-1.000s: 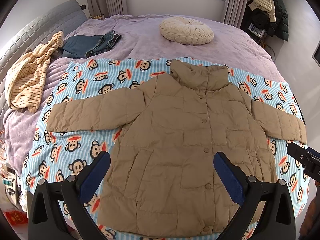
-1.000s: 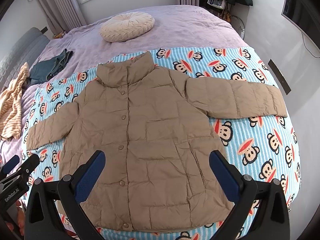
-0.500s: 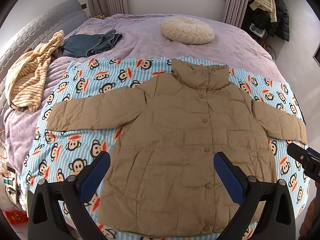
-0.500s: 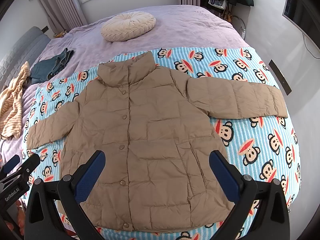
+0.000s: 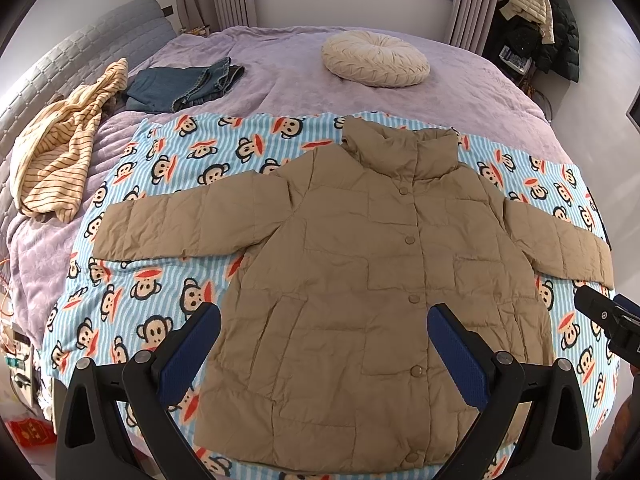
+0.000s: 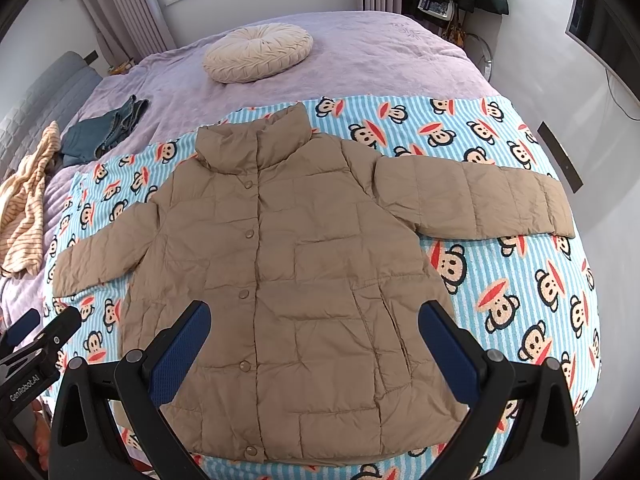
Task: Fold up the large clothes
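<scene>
A tan quilted jacket (image 5: 360, 272) (image 6: 288, 264) lies flat and buttoned, front up, both sleeves spread out, on a blue striped monkey-print blanket (image 5: 160, 280) (image 6: 520, 280) on the bed. My left gripper (image 5: 324, 344) hovers open above the jacket's lower hem area, holding nothing. Above the same hem my right gripper (image 6: 314, 340) also stands open and empty. Each gripper shows at the edge of the other's view: the right gripper (image 5: 608, 320) at the right, the left gripper (image 6: 36, 344) at the lower left.
A round cream cushion (image 5: 376, 58) (image 6: 258, 52) sits on the purple bedspread (image 5: 280, 72) beyond the blanket. Folded jeans (image 5: 184, 86) and a yellow striped garment (image 5: 60, 148) lie at the far left near the grey headboard (image 5: 80, 52). Coats hang at the back right (image 5: 548, 16).
Both views have drifted only slightly; the jacket has not moved and both grippers stay open.
</scene>
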A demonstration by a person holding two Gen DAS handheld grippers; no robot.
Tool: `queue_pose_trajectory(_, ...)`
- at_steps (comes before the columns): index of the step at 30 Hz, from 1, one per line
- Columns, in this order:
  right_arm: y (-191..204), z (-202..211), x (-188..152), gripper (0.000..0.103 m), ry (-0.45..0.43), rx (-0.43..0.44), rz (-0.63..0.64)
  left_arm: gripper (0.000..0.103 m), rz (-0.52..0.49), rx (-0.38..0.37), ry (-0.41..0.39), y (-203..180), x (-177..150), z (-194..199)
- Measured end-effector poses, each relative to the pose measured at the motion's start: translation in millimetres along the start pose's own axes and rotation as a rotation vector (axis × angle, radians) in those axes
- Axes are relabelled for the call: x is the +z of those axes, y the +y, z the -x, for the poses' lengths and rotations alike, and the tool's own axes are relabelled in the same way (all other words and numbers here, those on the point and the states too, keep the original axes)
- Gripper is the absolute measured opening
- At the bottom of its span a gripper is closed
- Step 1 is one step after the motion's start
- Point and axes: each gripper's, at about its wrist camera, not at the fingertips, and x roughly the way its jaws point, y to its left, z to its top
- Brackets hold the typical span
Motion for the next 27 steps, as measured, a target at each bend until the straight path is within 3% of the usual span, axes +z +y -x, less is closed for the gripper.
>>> queue_pose_trajectory(27,2.1,0.3,0.3,0.103,-0.001,-0.001,0.003,0.103,-0.002,-0.001,0.006,-3.1,1.1,-1.4)
